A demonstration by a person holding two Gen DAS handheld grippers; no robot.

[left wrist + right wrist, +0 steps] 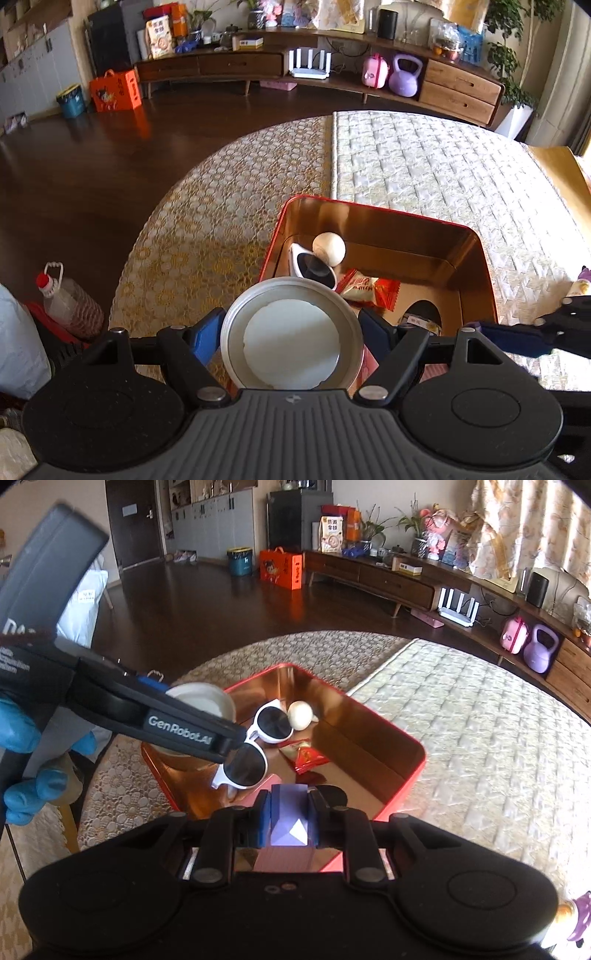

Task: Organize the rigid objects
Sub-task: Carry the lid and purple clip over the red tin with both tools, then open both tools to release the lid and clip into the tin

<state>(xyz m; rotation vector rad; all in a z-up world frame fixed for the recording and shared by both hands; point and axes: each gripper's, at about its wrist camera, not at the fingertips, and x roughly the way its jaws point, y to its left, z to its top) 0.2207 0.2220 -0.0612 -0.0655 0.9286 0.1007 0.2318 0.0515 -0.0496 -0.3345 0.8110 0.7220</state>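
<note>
White lettering "GenRobot.AI" runs along the black finger of the left gripper, seen from the right wrist. Partial white print, unreadable, marks its dark grey body. Chinese characters on the cream bag and orange box across the room are too small to read.

red tin | white sunglasses | purple block | silver can

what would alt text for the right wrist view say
The right gripper pinches a small purple block over an open red tin holding white sunglasses, a pale ball and a red packet; the left gripper carries a round can.
</note>
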